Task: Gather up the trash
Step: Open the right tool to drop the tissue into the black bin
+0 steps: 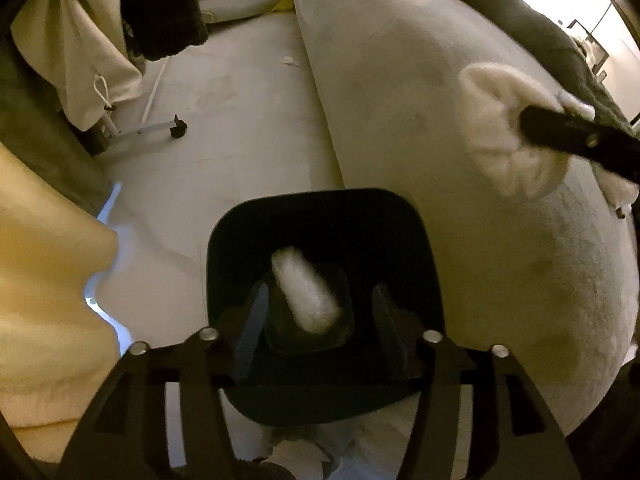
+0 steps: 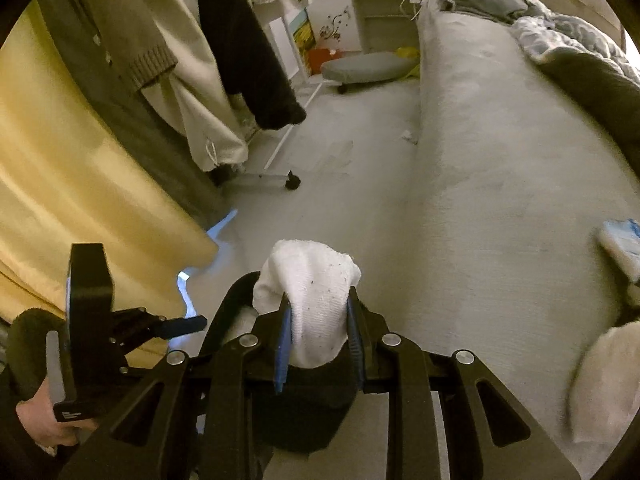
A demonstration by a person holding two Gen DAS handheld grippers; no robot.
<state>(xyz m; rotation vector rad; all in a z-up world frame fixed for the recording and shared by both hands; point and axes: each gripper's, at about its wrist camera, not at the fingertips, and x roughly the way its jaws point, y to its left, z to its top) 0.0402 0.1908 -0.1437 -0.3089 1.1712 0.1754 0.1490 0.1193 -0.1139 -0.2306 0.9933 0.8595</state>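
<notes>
A black square trash bin (image 1: 320, 220) stands on the floor beside the bed, right below my left gripper (image 1: 320, 312), which is open with its fingers over the bin mouth. A white crumpled tissue (image 1: 306, 292) lies inside the bin. My right gripper (image 2: 318, 312) is shut on a white crumpled tissue (image 2: 312, 280) and holds it above the bin's rim (image 2: 236, 292). The same tissue (image 1: 500, 128) shows in the left wrist view at the right, over the bed, pinched by the right gripper's finger (image 1: 560, 132). The left gripper's body (image 2: 88, 320) appears at the lower left.
A grey bed (image 2: 500, 200) fills the right side, with a dark blanket (image 2: 600, 88) and a tissue pack (image 2: 624, 248) on it. A small white scrap (image 1: 290, 60) lies on the floor by the bed. A clothes rack on wheels (image 2: 276, 176) and a yellow curtain (image 2: 80, 184) stand left.
</notes>
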